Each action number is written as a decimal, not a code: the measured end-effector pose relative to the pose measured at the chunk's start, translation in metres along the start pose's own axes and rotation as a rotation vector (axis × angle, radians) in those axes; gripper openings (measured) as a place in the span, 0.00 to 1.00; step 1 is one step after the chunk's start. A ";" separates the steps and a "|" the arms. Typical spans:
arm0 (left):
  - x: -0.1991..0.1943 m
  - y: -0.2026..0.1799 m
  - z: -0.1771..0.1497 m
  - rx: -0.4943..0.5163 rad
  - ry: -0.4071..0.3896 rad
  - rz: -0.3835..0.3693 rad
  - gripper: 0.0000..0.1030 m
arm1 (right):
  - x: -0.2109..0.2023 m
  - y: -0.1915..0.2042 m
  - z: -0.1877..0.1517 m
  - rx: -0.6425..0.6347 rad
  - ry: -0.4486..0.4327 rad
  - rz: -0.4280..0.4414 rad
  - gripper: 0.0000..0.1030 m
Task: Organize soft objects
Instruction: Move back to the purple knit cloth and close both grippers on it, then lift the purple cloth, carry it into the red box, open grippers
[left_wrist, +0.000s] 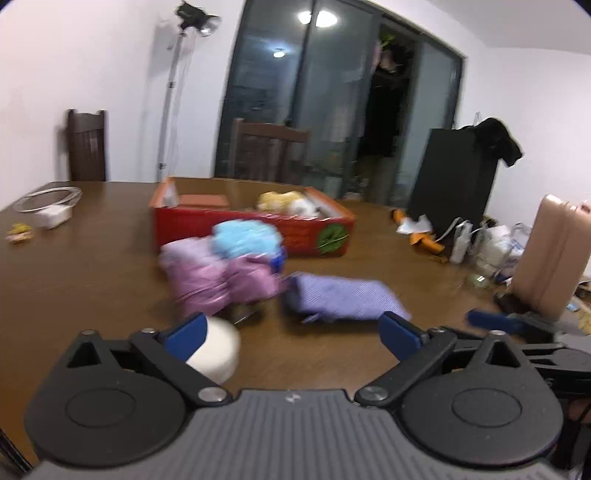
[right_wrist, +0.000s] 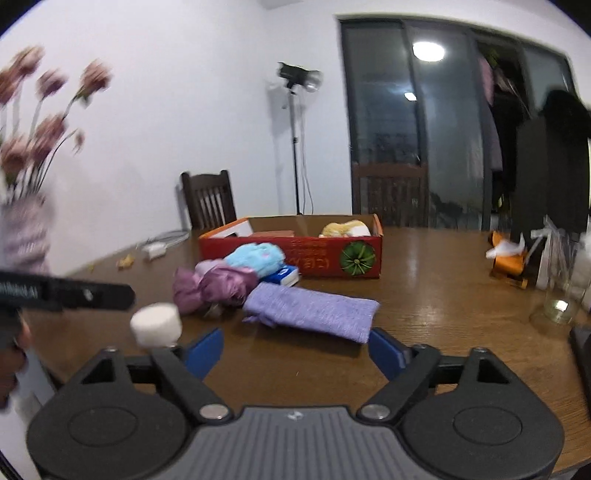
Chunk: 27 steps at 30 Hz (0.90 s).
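On the brown table (left_wrist: 92, 280) a flat purple cloth (left_wrist: 347, 299) (right_wrist: 314, 310) lies just ahead of both grippers. Left of it sits a crumpled mauve bundle (left_wrist: 221, 280) (right_wrist: 214, 284) with a light blue plush (left_wrist: 245, 238) (right_wrist: 256, 258) on its far side. A white roll (left_wrist: 218, 350) (right_wrist: 157, 325) stands beside the left gripper's left finger. Behind is a red cardboard box (left_wrist: 255, 225) (right_wrist: 295, 254) holding a yellow plush (left_wrist: 279, 201) (right_wrist: 345, 229). My left gripper (left_wrist: 293, 338) and right gripper (right_wrist: 295, 350) are both open, low over the table, with nothing between their fingers.
A small blue-and-white packet (right_wrist: 286, 275) lies by the box. A vase of pink flowers (right_wrist: 26, 229) stands at the left edge and a glass jar (right_wrist: 561, 295) at the right. A white charger (left_wrist: 51, 216) is far left. Chairs (right_wrist: 208, 199) stand behind the table.
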<state>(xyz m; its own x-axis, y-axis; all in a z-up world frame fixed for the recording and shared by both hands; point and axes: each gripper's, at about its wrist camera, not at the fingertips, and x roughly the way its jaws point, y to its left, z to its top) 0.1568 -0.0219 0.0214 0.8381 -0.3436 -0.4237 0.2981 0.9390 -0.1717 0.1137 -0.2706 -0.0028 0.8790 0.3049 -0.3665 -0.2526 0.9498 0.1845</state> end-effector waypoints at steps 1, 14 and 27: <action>0.012 -0.003 0.004 -0.008 0.013 -0.016 0.85 | 0.008 -0.006 0.004 0.034 0.009 0.000 0.71; 0.150 0.001 0.025 -0.162 0.189 -0.012 0.55 | 0.130 -0.062 0.024 0.231 0.158 -0.011 0.53; 0.149 -0.010 0.019 -0.118 0.188 -0.103 0.08 | 0.151 -0.061 0.025 0.197 0.234 0.023 0.14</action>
<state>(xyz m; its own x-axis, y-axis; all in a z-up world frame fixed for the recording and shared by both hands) 0.2867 -0.0824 -0.0232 0.7031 -0.4450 -0.5546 0.3128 0.8940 -0.3208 0.2722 -0.2839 -0.0471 0.7511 0.3561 -0.5559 -0.1686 0.9176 0.3599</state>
